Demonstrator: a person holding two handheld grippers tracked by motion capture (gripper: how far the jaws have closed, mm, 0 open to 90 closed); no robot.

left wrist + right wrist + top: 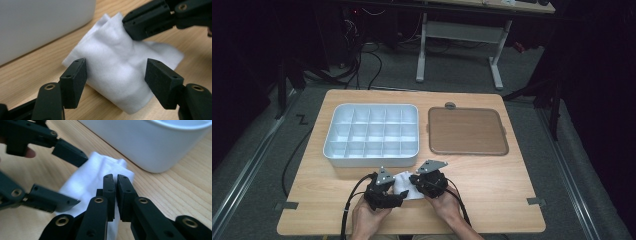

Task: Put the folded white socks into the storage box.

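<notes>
The white cloth (404, 184) lies bunched on the wooden table (492, 185), close to its near edge and just near of the white compartment tray (332, 142). It sits between your two grippers, with folds rising along its far side.

Your right gripper (116, 185) is clenched on the cloth: in the right gripper view its two black jaws stand pressed almost together with a thin pinch of the fabric's far edge caught between them. In the left gripper view the same jaws come in from the upper right and bite the raised fold of the cloth.

Your left gripper (116, 77) is released. Its jaws stand wide apart on either side of the cloth; the left one is at the cloth's edge, the right one is clear of it, and neither presses on the fabric. The cloth lies flat on the table under them.

In the high view both of your hands come in from the near edge, left gripper (384, 190) and right gripper (424, 182) meeting over the cloth.

Farther out, a brown tray (467, 131) rests to the right of the white compartment tray, and the two are apart from each other.
</notes>
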